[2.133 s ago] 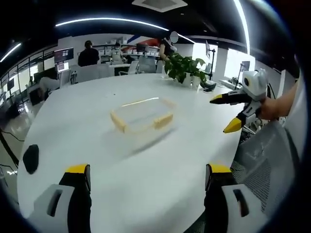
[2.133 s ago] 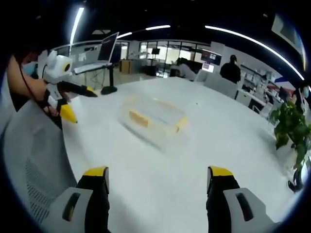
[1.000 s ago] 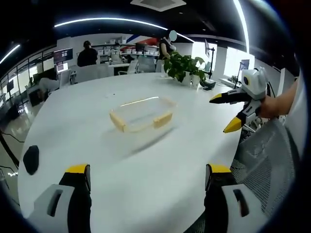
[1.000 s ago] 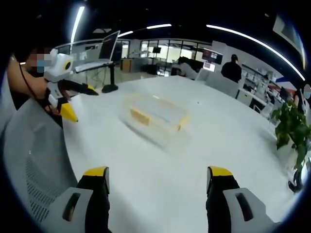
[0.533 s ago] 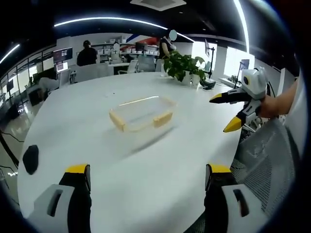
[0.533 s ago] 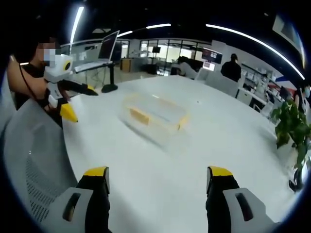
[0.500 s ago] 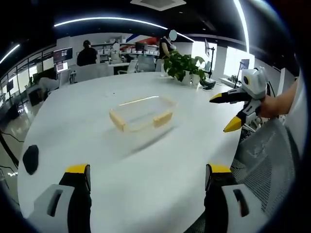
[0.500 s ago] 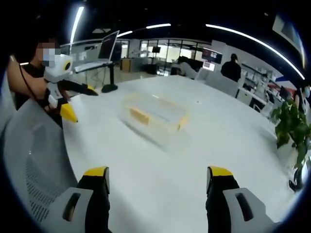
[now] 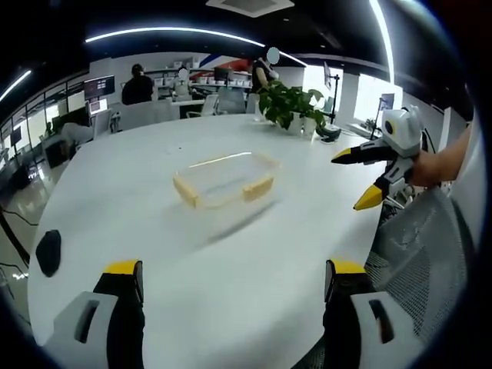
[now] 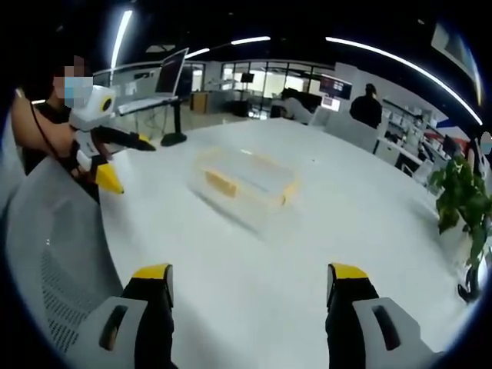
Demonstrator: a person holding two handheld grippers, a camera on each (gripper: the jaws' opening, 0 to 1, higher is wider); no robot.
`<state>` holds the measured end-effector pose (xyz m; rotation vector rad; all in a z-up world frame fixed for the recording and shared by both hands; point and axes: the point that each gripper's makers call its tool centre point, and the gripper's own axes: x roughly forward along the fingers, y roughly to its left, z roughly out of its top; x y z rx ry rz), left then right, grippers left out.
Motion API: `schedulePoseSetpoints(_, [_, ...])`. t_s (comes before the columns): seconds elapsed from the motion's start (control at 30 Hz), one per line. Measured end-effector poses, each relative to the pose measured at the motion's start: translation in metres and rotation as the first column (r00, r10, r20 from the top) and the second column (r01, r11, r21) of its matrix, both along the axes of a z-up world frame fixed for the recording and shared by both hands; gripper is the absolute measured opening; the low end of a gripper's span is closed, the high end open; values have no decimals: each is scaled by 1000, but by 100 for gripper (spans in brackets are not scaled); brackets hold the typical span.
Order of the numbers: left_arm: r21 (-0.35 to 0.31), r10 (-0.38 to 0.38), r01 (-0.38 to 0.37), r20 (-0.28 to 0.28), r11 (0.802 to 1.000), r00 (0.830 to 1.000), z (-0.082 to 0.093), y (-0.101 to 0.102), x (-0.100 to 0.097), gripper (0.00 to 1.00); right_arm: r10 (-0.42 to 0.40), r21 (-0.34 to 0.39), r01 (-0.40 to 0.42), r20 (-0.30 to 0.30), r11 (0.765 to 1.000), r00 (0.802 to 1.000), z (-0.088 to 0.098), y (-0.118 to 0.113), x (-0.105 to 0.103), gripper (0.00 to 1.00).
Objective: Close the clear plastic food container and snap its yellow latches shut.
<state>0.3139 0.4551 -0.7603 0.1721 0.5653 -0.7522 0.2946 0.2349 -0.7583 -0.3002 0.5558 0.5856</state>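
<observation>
Nearest to me, my left claw (image 9: 231,280) has its jaws spread wide with nothing in them, and my right claw (image 10: 251,283) is the same, wide apart and empty. Both hang over the near edge of the white surface (image 9: 231,254), well short of the job.

Further out, around 12 o'clock in the left gripper view, sits the clear container (image 9: 224,181) with its yellow latches (image 9: 257,188). I can't tell if the lid is seated or just resting.

My guess at what bites me here: the box is light and the surface slick, so if I press one latch without bracing the far side, it'll probably skate away. Clear plastic also makes the edges hard to judge.

Way back near 1 o'clock there's a potted plant (image 9: 290,104), well apart from everything.
</observation>
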Motion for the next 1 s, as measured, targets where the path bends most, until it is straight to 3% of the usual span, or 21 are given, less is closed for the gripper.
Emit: schedulePoseSetpoints(1.0, [3,3,-3,-5,1000,1000,-1,0,0,99,4,-6,-4,-11,1000,1000,-2,-1,-1,82])
